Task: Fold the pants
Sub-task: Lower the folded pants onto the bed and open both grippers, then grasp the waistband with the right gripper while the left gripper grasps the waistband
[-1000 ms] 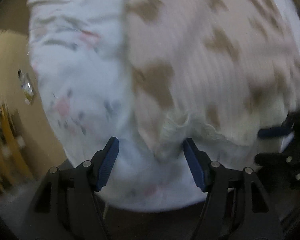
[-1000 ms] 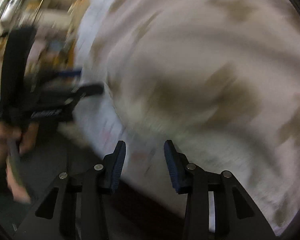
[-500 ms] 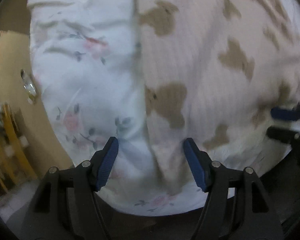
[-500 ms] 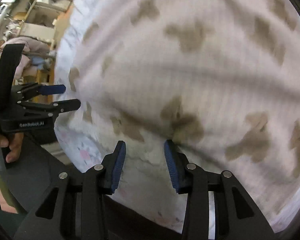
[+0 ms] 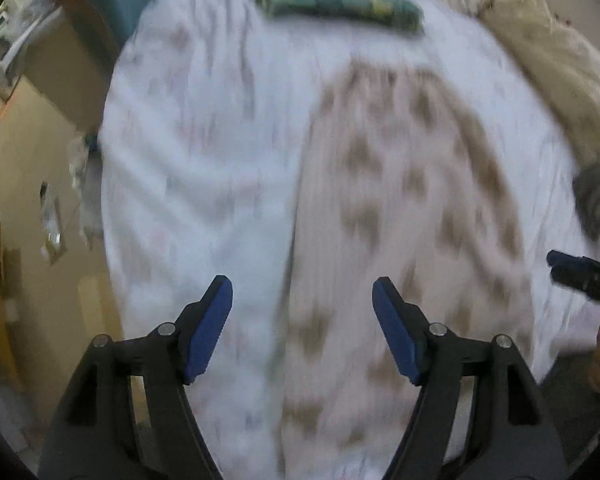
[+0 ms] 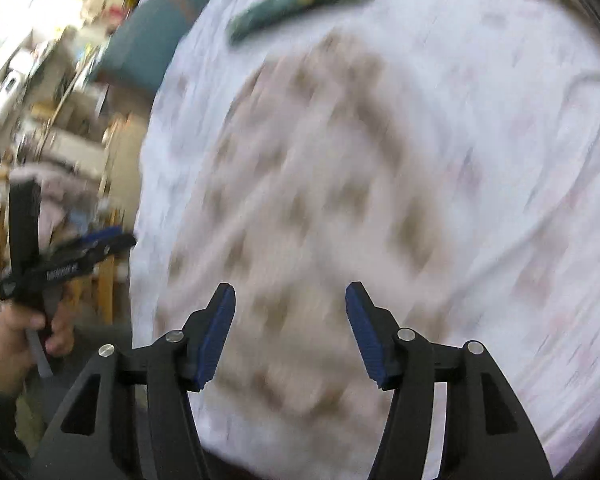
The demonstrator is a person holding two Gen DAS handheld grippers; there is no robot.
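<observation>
White floral bedsheet point(image 5: 204, 152) covers the bed, and the pants point(image 5: 404, 208), cream with brown patches, lie lengthwise along its middle, a dark green bundle point(image 5: 336, 4) beyond them. Both the left gripper point(image 5: 302, 328) and right gripper point(image 6: 290, 332) hang above, their jaws just widened, nothing between them. Through the blur, one fold looks laid; next comes regrasping the near end.

One pants point(image 5: 400, 208), cream with brown patches; one green folded cloth point(image 5: 336, 6); one white floral sheet point(image 5: 204, 152); two grippers: left gripper point(image 5: 302, 330), right gripper point(image 6: 290, 334)
</observation>
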